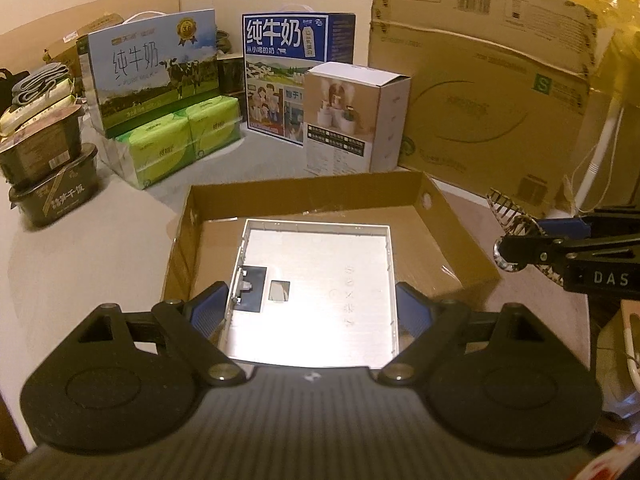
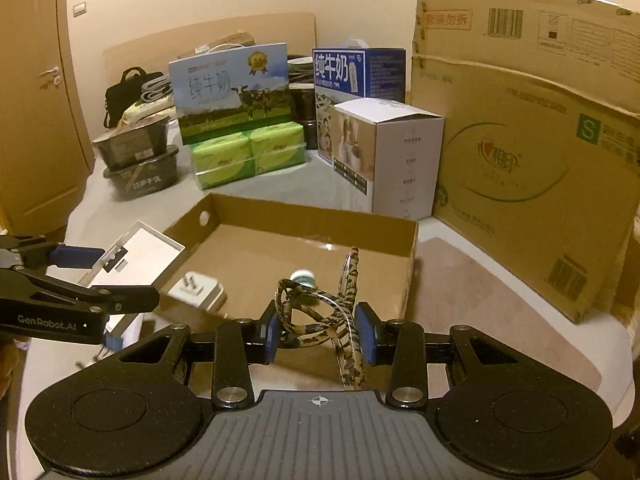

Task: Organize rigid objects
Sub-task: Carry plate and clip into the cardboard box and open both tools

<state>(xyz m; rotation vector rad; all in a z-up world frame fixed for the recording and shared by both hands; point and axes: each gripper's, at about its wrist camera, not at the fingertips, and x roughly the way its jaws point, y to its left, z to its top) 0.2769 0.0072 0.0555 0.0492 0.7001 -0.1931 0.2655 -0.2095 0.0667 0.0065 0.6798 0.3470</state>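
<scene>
Left tongs (image 1: 314, 312) clamped on flat white square box (image 1: 320, 280), right tongs (image 2: 320, 338) clamped on tortoiseshell glasses (image 2: 320, 312).

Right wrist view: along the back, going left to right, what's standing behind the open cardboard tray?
Stacked black bowls → green tissue packs with the cow milk carton on top → blue milk carton → white box → big cardboard box.
</scene>
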